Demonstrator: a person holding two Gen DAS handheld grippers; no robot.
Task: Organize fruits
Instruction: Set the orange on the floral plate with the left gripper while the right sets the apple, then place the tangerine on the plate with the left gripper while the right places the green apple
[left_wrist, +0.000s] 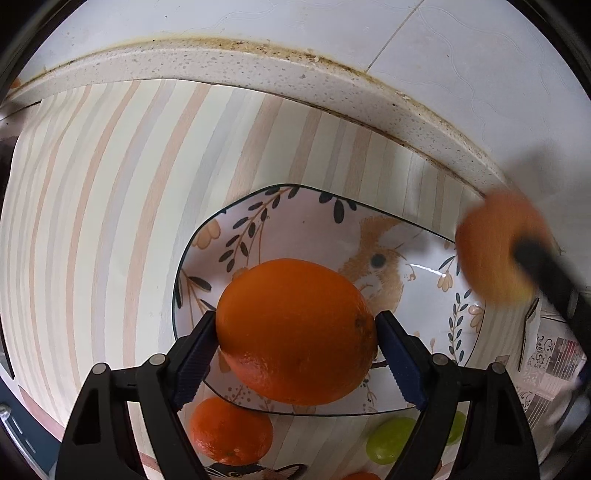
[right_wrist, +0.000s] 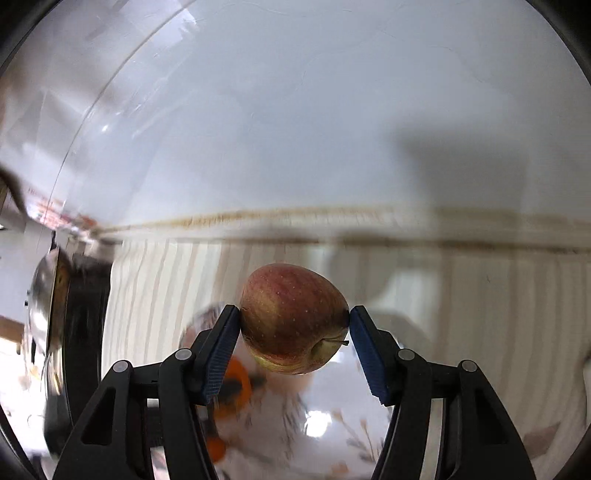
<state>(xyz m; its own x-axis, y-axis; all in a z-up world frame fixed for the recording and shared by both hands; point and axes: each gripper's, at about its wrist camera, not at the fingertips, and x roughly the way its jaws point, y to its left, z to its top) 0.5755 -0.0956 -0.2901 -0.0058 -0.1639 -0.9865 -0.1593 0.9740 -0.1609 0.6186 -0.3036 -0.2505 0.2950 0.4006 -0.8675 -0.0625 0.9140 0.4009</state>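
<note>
My left gripper (left_wrist: 295, 332) is shut on a large orange (left_wrist: 295, 332) and holds it above a white plate (left_wrist: 314, 221) painted with a rabbit and leaves. My right gripper (right_wrist: 294, 325) is shut on a red apple (right_wrist: 291, 317) and holds it above the same plate (right_wrist: 332, 424), which is blurred there. In the left wrist view the apple (left_wrist: 495, 247) and the right gripper's fingers (left_wrist: 546, 269) show blurred at the plate's right edge. The orange (right_wrist: 236, 384) in my left gripper shows blurred in the right wrist view.
A smaller orange (left_wrist: 229, 432) and a green fruit (left_wrist: 391, 439) lie on the striped mat (left_wrist: 110, 221) in front of the plate. A speckled counter ledge (left_wrist: 258, 66) and white tiled wall stand behind. A metal pot (right_wrist: 48, 302) is at the left.
</note>
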